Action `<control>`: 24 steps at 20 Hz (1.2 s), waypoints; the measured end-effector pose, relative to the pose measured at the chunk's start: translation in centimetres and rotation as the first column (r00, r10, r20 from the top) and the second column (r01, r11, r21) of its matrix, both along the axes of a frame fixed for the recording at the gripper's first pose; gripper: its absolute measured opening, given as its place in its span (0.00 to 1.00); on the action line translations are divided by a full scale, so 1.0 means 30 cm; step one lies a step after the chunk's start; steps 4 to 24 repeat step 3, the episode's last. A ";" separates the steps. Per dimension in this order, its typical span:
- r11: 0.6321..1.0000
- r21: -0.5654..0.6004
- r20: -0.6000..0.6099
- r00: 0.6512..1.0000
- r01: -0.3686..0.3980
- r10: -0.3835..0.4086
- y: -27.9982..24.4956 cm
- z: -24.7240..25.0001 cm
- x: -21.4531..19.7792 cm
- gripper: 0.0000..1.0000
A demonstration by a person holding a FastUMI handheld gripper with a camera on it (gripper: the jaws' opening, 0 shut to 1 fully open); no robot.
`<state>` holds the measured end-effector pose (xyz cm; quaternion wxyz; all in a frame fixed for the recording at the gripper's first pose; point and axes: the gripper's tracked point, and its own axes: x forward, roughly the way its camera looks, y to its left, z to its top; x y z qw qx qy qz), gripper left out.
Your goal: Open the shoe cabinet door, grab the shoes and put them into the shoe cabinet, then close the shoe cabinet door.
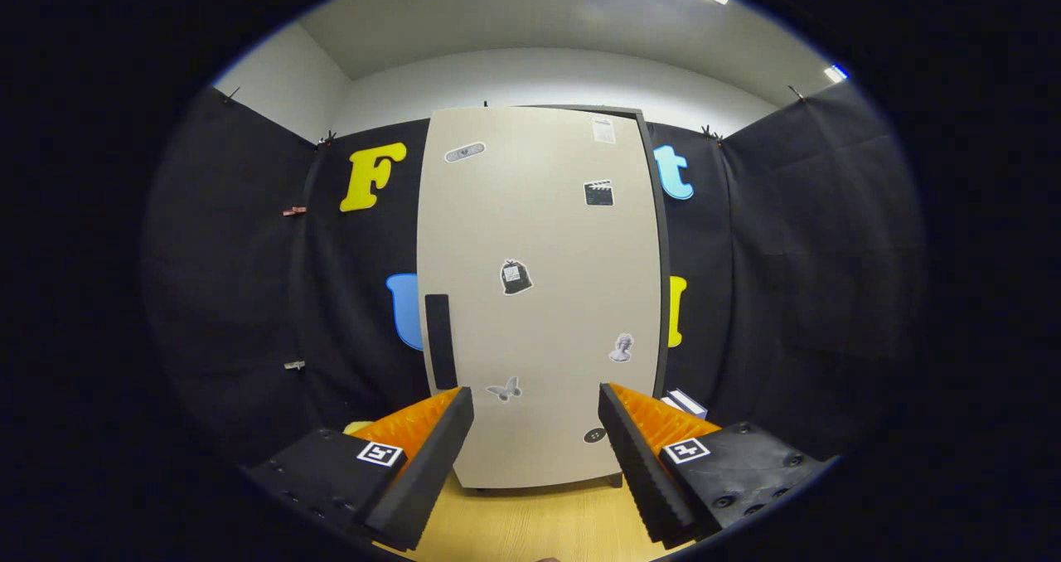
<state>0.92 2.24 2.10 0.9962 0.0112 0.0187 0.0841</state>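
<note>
My fingers [536, 454] are spread wide and hold nothing; through the gap between them I see the lower part of the tall beige shoe cabinet door [539, 297], standing upright just ahead on the pale wooden surface [539, 529].

The door looks shut, flush with its dark frame. That fits two stages: shoes waiting to go in, or shoes inside and the door closed again. I cannot tell which, as no shoes are clearly in sight. A small white and dark thing [686, 402] peeks from behind the cabinet's right side, beyond my right finger, too hidden to name.

The cabinet's long axis runs vertical and its front faces straight at me. The black vertical handle strip [440, 341] sits on the door's left edge, low down, just above my left finger, its length running with the door. That would put the hinge on the right side.

If the door must be opened, I judge it best to take the strip with one finger on either side, then swing in an arc around the right edge, not pull straight back, so the cabinet does not slide on the surface.
</note>
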 end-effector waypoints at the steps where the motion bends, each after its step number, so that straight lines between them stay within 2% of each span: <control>1: 1.000 -0.002 -0.007 1.000 -0.008 0.008 0.006 -0.006 -0.003 0.98; 24: 1.000 -0.004 -0.016 1.000 -0.014 0.014 0.010 -0.013 -0.004 0.98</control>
